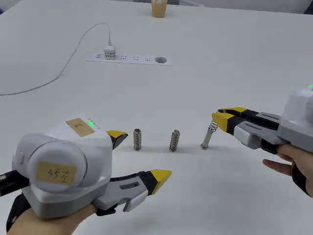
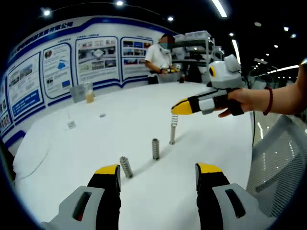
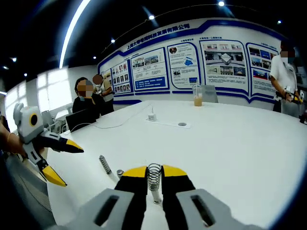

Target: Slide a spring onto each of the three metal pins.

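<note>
Three metal pins stand in a row on the white table. The left pin (image 1: 137,139) and the middle pin (image 1: 174,140) each carry a spring. My right gripper (image 1: 219,116) is shut on a third spring (image 1: 212,127), which sits tilted over the top of the right pin (image 1: 206,142). In the right gripper view the spring (image 3: 154,176) is pinched between the jaws of the right gripper (image 3: 154,172), above the pin (image 3: 154,195). My left gripper (image 1: 139,154) stands open just in front of the left pin, holding nothing. The left gripper (image 2: 158,168) faces the row of pins.
A white power strip (image 1: 129,58) with a plugged charger and a trailing cable lies farther back. A cup of amber liquid (image 1: 158,8) stands at the far edge. People are behind the table (image 3: 91,98). A person's hand holds the right gripper (image 2: 184,106).
</note>
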Available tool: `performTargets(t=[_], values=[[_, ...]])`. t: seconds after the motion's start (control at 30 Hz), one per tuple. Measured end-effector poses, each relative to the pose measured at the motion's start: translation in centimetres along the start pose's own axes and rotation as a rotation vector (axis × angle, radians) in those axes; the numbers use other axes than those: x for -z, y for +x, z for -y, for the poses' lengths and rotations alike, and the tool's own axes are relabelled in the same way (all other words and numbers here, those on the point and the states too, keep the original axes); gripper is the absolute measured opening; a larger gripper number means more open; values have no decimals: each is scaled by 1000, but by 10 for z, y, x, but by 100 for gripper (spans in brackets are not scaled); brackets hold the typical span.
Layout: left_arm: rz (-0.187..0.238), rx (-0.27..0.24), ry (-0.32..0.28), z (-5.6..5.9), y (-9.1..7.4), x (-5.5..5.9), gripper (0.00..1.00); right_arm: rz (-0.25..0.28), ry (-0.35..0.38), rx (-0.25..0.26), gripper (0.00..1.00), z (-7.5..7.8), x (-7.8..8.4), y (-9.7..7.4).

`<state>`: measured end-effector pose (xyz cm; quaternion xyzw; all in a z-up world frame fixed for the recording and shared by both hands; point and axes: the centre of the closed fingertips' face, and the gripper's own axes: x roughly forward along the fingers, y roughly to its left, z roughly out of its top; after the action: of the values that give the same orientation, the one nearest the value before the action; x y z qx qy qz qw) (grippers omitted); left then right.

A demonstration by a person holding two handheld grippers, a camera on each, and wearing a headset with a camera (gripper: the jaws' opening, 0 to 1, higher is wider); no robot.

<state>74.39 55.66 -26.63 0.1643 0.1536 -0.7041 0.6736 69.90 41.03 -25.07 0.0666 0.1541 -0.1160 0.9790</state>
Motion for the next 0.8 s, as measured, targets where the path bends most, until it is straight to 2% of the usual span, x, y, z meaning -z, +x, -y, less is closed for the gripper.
performTargets(t=[0.3, 0.43, 0.63, 0.8], values=[[1, -6, -3, -3, 1, 0, 64, -33, -42, 1, 12, -2, 14, 4], [-10, -16, 10, -5, 1, 2, 64, -45, -46, 3, 12, -2, 19, 5], [-19, -29, -3, -10, 1, 6, 64, -85, -81, 1, 12, -3, 32, 9], [-23, -39, -15, -13, 1, 9, 64, -97, -81, -4, 12, -6, 37, 12]])
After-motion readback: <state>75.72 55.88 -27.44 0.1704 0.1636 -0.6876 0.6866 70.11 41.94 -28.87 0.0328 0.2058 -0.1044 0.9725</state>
